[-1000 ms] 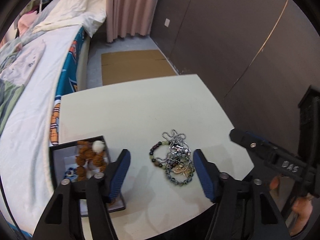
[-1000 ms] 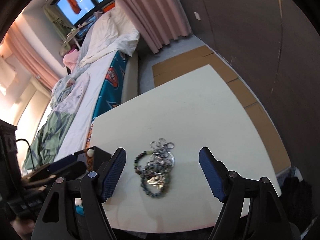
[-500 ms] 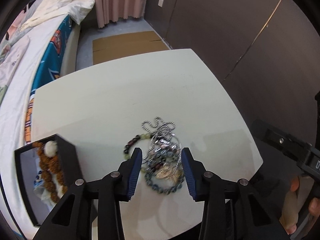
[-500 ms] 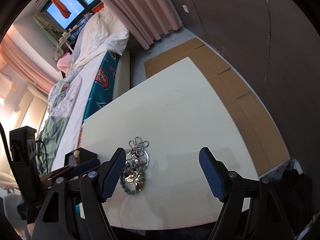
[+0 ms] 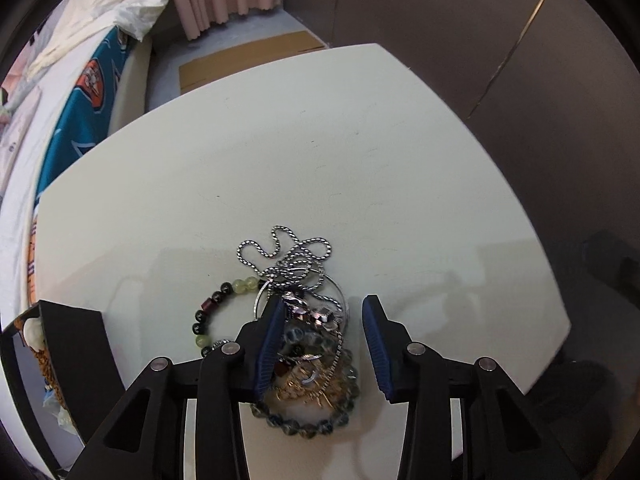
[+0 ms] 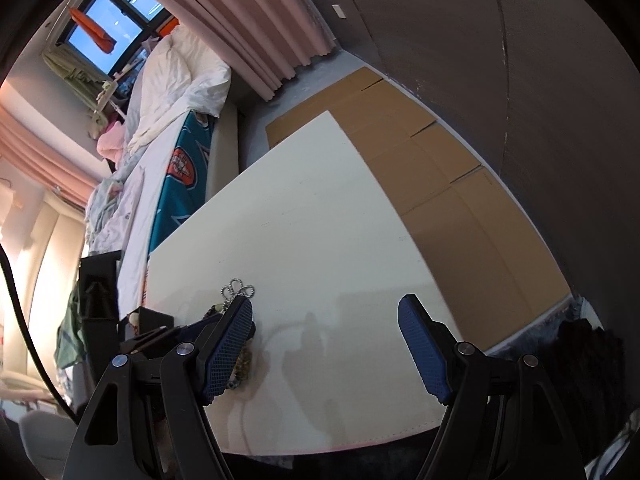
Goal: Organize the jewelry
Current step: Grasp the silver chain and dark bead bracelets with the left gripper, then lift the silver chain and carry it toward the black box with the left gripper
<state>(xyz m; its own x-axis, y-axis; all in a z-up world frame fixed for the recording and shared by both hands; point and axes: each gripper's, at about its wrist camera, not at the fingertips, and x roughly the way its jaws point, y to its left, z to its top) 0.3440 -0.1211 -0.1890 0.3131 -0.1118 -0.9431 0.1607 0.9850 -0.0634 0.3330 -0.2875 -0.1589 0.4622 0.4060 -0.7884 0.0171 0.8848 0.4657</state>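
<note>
Jewelry pile [image 5: 308, 344] on white table [image 5: 360, 160] shows no readable lettering.

White counter [image 5: 360, 152] fills the frame, flattened cardboard [image 6: 460, 184] lying on the floor beyond it. Bed [image 6: 140, 184] alongside, with a teal printed cover [image 5: 80, 108] and white duvet [image 6: 176, 84]. Pink curtains [image 6: 260, 20] hang by a dark wall [image 5: 460, 12], window [image 6: 108, 20] glowing blue.
</note>
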